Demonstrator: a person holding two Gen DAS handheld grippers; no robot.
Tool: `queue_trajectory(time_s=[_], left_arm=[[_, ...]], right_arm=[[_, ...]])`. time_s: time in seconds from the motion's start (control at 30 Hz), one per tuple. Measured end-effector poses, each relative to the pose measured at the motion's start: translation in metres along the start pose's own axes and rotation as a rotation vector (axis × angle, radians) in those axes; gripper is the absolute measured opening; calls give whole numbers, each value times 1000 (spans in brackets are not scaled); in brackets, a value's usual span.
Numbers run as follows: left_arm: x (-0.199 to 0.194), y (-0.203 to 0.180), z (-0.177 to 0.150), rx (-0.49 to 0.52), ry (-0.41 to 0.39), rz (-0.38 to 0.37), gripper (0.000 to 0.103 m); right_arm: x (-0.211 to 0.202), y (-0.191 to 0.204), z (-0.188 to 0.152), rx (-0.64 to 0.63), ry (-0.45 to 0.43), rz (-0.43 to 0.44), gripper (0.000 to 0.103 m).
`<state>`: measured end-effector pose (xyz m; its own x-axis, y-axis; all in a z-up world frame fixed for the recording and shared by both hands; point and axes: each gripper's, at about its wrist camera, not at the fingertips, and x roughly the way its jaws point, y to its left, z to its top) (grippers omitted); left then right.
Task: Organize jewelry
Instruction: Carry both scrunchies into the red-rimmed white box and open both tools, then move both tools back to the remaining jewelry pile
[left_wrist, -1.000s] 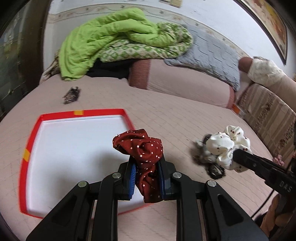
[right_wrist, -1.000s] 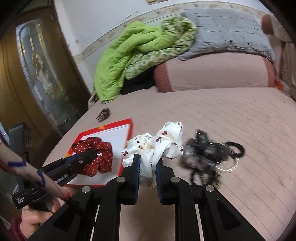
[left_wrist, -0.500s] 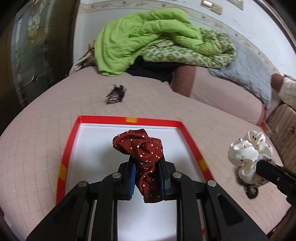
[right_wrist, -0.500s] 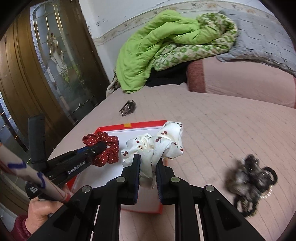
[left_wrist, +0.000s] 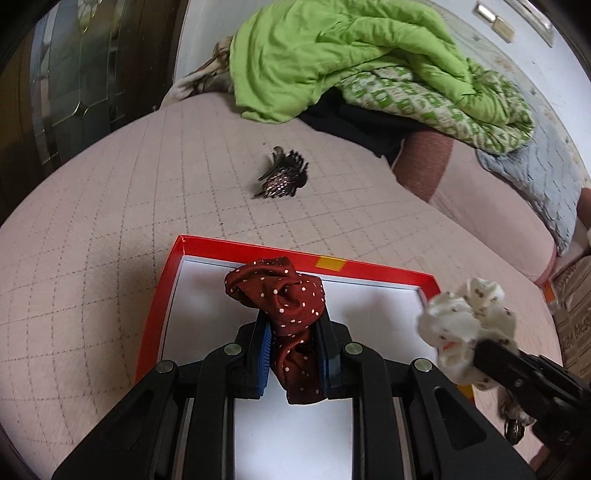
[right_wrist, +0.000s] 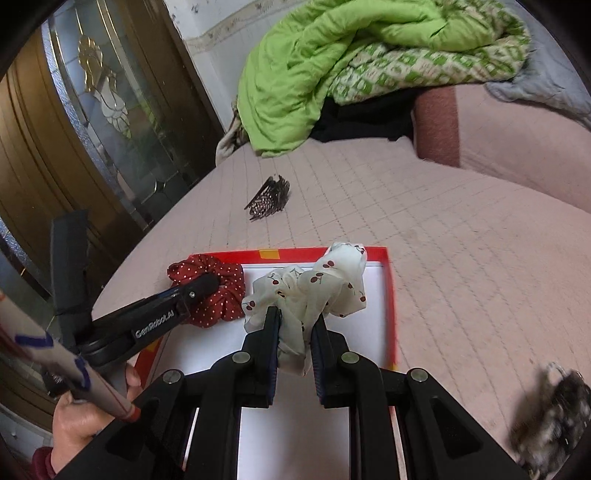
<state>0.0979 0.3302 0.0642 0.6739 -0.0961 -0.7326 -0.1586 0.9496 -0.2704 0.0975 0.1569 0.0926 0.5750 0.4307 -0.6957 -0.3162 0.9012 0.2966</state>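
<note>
My left gripper is shut on a dark red scrunchie with white dots, held over the white floor of a red-rimmed tray. My right gripper is shut on a white scrunchie with cherry print, also above the tray. In the right wrist view the left gripper with the red scrunchie hangs over the tray's left part. The left wrist view shows the white scrunchie over the tray's right edge.
A black sparkly hair claw lies on the pink quilted bed beyond the tray. A pile of dark hair accessories sits at the right. Green quilts and pillows are stacked at the back. A wooden door stands left.
Both grippers have travelled left with their scrunchies, from beside the dark accessory pile to above the tray. The hair claw and green quilts have come closer to centre view.
</note>
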Motion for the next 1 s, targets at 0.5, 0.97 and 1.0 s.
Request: queue_trajectory(time_s=[0.5, 0.97, 1.0], left_arm=[[25, -4, 7, 39, 35, 50, 20], [0, -6, 9, 15, -50, 39, 48], [-5, -10, 8, 22, -70, 37, 49]], right_arm=[[77, -19, 11, 62, 108, -35, 20], [47, -26, 9, 88, 77, -15, 46], [39, -26, 8, 95, 66, -7, 46]])
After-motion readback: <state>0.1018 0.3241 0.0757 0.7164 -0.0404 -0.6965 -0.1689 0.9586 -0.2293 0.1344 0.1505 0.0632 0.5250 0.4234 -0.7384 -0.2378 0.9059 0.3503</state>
